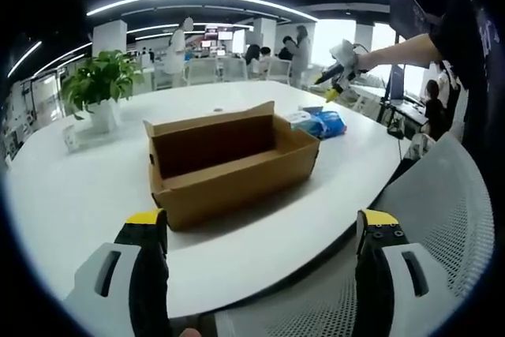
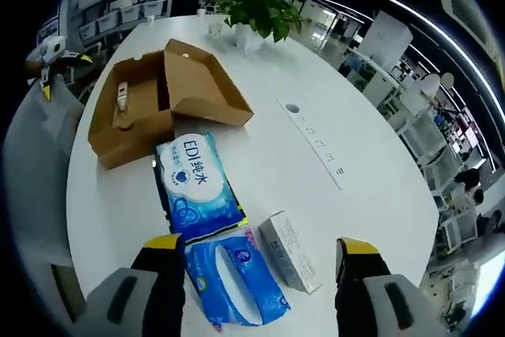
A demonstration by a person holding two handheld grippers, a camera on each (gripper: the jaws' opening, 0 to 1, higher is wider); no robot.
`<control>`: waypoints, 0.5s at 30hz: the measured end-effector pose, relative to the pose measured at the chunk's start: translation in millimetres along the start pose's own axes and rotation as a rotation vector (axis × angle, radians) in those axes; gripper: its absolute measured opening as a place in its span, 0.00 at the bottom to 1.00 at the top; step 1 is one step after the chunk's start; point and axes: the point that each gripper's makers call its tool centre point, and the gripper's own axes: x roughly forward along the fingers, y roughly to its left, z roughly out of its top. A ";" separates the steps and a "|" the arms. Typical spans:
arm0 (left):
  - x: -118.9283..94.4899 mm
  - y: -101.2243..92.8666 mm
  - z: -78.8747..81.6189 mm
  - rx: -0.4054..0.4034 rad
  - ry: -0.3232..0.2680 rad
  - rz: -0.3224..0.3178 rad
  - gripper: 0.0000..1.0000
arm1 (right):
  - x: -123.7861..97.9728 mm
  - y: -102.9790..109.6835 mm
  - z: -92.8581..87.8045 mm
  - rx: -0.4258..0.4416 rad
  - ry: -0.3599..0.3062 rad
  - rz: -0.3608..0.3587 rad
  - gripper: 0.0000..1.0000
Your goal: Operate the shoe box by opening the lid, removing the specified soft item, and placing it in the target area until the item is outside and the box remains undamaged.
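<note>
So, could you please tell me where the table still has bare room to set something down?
Bare tabletop lies beyond the power strip, and between the open shoe box and the potted plant. It is crowded near the right gripper: a large wipes pack, a smaller blue pack and a small white box lie close together.

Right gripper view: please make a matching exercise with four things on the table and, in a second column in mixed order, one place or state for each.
Things:
1. shoe box
2. large wipes pack
3. small white carton
4. potted plant

Places or states:
A. lying between the right tongs' two yellow tips
B. at the far end of the table
C. lid open
D. flat on the table, just beside the box

Pairs: 1-C, 2-D, 3-A, 4-B
</note>
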 end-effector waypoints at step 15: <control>-0.7 -4.3 0.8 0.026 0.002 -0.026 0.99 | -26.2 27.9 8.6 0.108 -0.048 -0.050 0.97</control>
